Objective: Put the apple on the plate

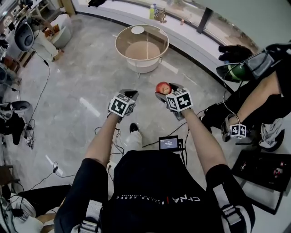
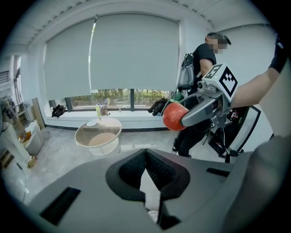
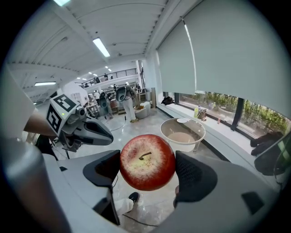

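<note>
The right claw point(image 1: 164, 92) is clenched on the red apple point(image 3: 147, 162), one pad on each side of it and the stem end turned toward that claw's camera, so the apple hangs in the air over the floor point(image 1: 82, 77), well short of the round worktop point(image 1: 119, 49). The left claw point(image 2: 146, 163) is clamped together with nothing between its pads; it is held just beside the right one at about the same height, the two not touching. The small white plate point(image 1: 137, 30) lies on the glass top near its far rim, with the rest of that top bare all the way to the near edge. Between the person's feet and the worktop the grey floor is open; cables point(image 1: 38, 98) trail along the left side and more lie near the shoe point(image 1: 133, 128). A second person point(image 1: 254, 86) stands close on the right, beside a dark case point(image 1: 261, 175) on the floor. Behind the worktop a long window ledge point(image 1: 191, 34) runs across, with a yellow-green bottle point(image 1: 152, 12) standing on it.
</note>
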The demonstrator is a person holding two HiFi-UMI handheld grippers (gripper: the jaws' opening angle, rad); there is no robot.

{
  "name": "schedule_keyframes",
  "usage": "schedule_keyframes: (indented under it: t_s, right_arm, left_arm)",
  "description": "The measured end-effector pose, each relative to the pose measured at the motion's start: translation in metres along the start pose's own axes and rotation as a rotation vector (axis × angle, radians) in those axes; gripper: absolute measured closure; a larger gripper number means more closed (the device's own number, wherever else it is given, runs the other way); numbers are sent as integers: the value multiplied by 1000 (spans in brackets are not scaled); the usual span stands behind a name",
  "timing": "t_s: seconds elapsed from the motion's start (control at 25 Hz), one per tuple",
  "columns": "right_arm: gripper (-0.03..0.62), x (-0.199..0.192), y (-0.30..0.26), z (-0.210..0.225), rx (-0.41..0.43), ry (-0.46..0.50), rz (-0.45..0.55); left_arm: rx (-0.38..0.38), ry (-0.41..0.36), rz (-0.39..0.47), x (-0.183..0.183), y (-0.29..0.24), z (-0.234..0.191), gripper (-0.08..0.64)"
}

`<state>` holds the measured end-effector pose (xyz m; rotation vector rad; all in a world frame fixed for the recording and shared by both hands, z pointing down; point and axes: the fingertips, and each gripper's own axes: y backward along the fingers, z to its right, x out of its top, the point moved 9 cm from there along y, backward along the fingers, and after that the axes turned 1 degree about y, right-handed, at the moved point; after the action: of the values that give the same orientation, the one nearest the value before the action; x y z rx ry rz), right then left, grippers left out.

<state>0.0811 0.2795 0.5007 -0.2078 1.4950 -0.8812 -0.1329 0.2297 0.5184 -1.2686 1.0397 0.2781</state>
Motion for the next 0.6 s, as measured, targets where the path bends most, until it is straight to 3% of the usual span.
schedule_keyframes:
  t_s: [0.32,0.6]
  right_arm:
    - [198,124,-114,22,-34,-20,3]
    - [198,180,-194,39,-43,-49,-9]
  left_arm:
    - [-40,-24,5,54,-15,-167,543]
    - [-54,-26,-1,75,-41,-268,543]
